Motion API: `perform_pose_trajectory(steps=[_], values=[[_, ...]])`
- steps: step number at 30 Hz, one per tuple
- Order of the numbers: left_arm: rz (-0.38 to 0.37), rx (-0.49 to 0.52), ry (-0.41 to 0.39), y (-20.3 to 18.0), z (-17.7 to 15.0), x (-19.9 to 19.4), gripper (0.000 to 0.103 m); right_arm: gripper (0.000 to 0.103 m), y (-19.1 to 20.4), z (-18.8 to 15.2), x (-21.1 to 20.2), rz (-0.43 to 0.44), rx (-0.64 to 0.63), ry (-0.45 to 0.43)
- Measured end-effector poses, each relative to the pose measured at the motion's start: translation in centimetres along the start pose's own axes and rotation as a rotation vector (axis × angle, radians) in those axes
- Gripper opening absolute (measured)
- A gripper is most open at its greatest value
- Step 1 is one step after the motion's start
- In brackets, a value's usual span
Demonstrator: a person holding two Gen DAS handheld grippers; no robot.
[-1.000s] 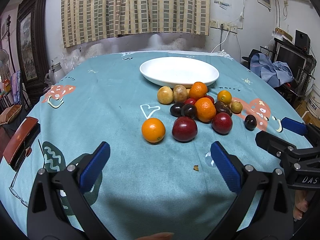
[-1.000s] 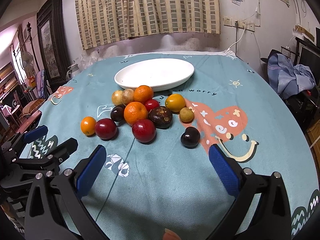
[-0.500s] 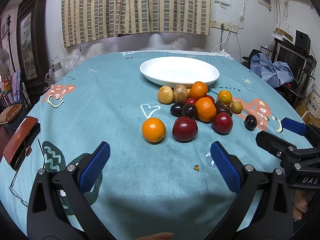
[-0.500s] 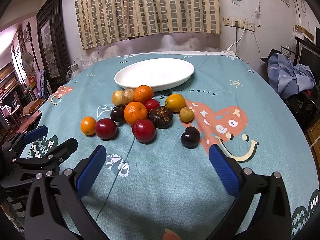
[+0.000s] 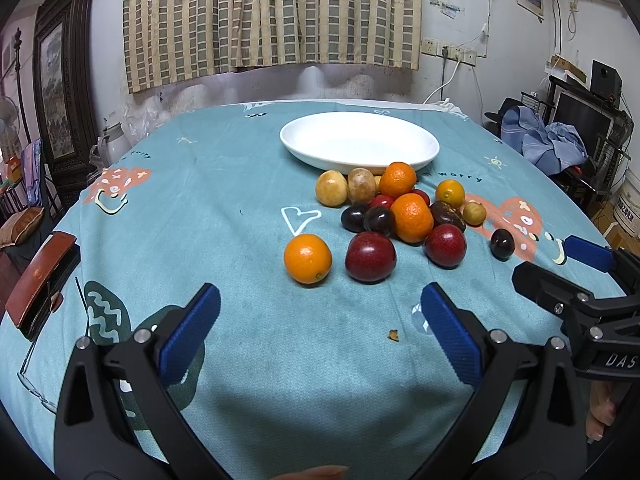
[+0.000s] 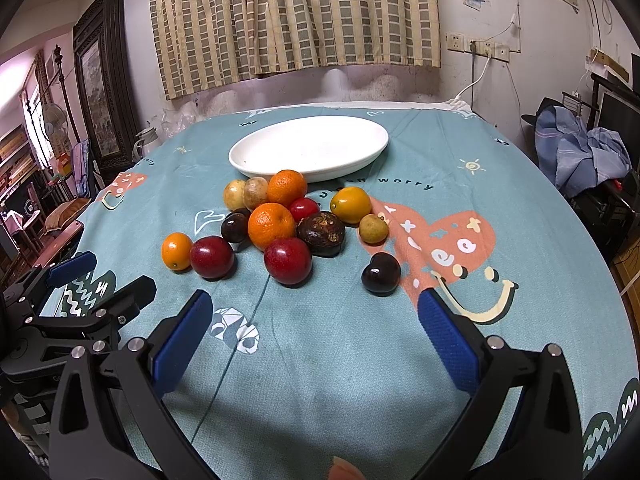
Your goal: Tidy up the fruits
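Practically nothing has changed over the last second: both grippers hang where they were and every fruit sits where it did, so the sorting has, by my reading, not begun and the white plate [image 5: 304,148] is bare. The left gripper [image 5: 320,328] has its jaws spread wide and empty above the teal tabletop [image 5: 200,208]; the small orange [image 5: 307,258] and a dark red plum [image 5: 371,256] lie just ahead of the gap, near but untouched, the orange a little left of centre. The right gripper [image 6: 312,332] is likewise spread and empty. A second red plum [image 6: 287,261] and a dark cherry-like fruit [image 6: 381,273] lie just beyond its gap. The main heap of fruit [image 6: 276,216] crowds between those and the plate, pieces touching. Either outlying piece looks the easier first pick.
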State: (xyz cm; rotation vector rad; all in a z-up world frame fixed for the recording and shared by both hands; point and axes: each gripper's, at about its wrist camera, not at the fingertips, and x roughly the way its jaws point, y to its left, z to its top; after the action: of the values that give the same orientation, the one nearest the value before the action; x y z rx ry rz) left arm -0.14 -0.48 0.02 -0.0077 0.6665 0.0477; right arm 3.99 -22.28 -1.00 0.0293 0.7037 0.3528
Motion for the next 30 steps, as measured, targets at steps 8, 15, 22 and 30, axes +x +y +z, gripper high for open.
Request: perform_pose_trajectory(steps=[8, 15, 22, 30], values=[[0.000, -0.001, 0.001, 0.0, 0.0, 0.0, 0.101, 0.102, 0.0, 0.0, 0.0, -0.001, 0.000, 0.000], [-0.001, -0.001, 0.002, 0.0, -0.1, 0.0, 0.101, 0.102, 0.2, -0.1, 0.1, 0.006, -0.005, -0.001], [-0.096, -0.021, 0.140, 0.5, -0.6, 2.4, 0.101, 0.102, -0.2, -0.3, 1.2, -0.039, -0.014, 0.037], [-0.081, -0.043, 0.294, 0.9, -0.5, 6.2, 0.101, 0.102, -2.3, -0.6, 2.8, -0.041, 0.078, 0.138]])
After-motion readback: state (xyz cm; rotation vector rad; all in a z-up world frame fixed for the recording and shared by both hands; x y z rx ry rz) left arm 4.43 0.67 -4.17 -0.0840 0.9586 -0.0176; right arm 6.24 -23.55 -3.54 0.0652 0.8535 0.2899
